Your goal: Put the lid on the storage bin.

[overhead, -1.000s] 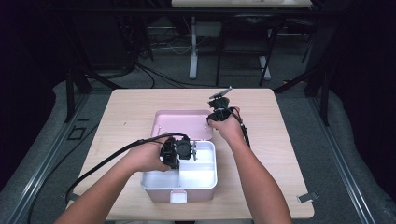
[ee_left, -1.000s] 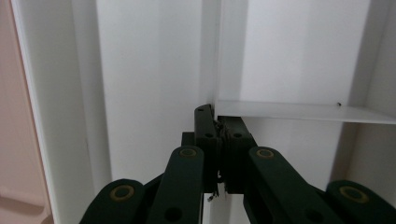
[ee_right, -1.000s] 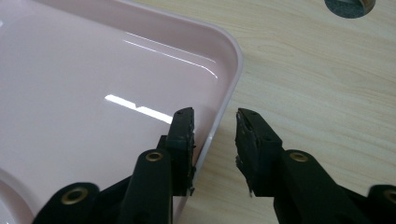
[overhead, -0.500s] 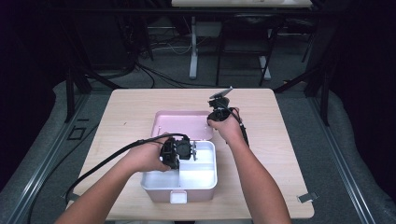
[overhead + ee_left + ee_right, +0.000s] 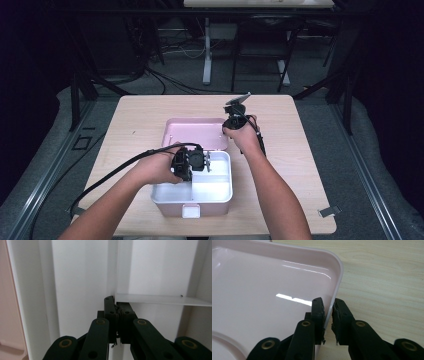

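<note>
Pink lid (image 5: 196, 132) lying open on wooden table (image 5: 310, 165) behind white box (image 5: 215, 187), lid's rim standing between right gripper (image 5: 327, 308) jaws just closing onto it, box's inner divider (image 5: 160, 300) pinched edge-on by left gripper (image 5: 117, 305), jaws pressed together

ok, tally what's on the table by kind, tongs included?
White divided box: 1
Pink lid: 1
Tongs: 2, left tongs shut on the box's divider, right tongs straddling the lid's rim, jaws just closing
Total: 4
</note>
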